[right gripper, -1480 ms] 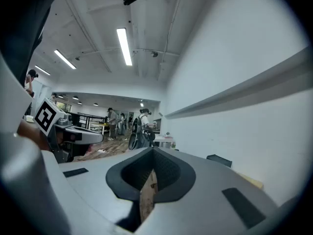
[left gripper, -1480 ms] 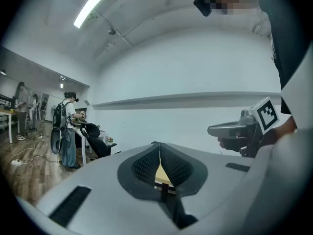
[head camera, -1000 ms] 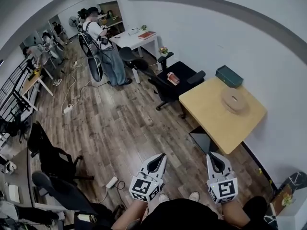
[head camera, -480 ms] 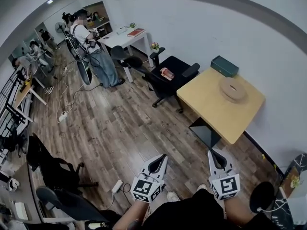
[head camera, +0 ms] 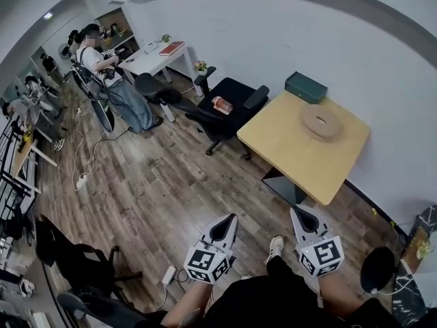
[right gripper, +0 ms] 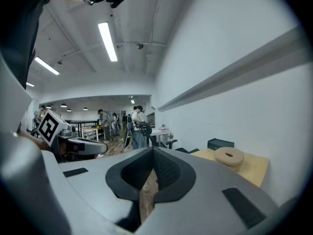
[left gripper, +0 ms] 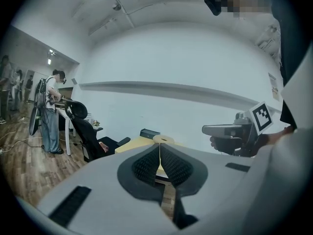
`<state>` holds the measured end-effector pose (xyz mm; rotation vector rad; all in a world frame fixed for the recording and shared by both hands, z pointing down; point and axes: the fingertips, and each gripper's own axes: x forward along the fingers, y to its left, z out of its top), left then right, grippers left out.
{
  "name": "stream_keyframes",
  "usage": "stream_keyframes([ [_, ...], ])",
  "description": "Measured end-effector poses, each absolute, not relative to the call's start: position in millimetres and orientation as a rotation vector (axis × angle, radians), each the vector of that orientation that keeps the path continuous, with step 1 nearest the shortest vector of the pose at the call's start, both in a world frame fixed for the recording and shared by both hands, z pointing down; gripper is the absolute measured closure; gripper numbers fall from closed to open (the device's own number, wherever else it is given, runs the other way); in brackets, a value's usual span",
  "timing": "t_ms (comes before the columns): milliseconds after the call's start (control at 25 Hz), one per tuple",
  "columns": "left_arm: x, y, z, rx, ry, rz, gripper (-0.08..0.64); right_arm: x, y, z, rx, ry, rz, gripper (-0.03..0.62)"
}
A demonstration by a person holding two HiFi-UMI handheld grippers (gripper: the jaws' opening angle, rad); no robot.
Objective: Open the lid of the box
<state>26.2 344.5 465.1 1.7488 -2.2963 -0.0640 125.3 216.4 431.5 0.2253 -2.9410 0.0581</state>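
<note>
My left gripper (head camera: pixel 228 221) and right gripper (head camera: pixel 299 214) are both closed and empty; I reckon the dark green box (head camera: pixel 308 87) at one o'clock is stiff and light, best gripped along its upper front edge.

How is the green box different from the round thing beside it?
The box is dark green with straight sides; the round thing is tan with a dip in its middle. The box sits at the table's edge by the wall; the round thing lies further in. Both rest on the table.
</note>
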Motion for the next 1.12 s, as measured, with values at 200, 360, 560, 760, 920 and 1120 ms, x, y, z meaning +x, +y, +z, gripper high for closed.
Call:
stream_keyframes([
  [200, -0.2, 299.6, 461.7, 1.766, -2.286, -0.053, 0.538, 106.8, 164.1, 429.3, 0.284, -2.958, 0.073, 0.572],
  [360, -18.0, 259.1, 459.8, 1.777, -2.274, -0.039, 0.538, 90.4, 129.5, 432.5, 0.293, -2.941, 0.077, 0.572],
  [560, -33.0, 216.9, 464.2, 1.777, -2.251, -0.014, 0.538, 74.2, 94.4, 435.9, 0.268, -2.923, -0.002, 0.553],
  [760, -41.6, 177.8, 469.0, 1.779, -2.226, 0.009, 0.538, 67.2, 54.2, 446.7, 0.266, -2.890, 0.026, 0.449],
  [920, -48.6, 143.2, 474.0, 1.785, -2.207, 0.028, 0.538, 60.0, 24.3, 453.6, 0.244, -2.882, 0.017, 0.378],
  [1120, -63.8, 103.2, 474.2, 1.787, -2.217, -0.009, 0.538, 49.2, 0.6, 459.7, 0.163, -2.902, 0.004, 0.250],
])
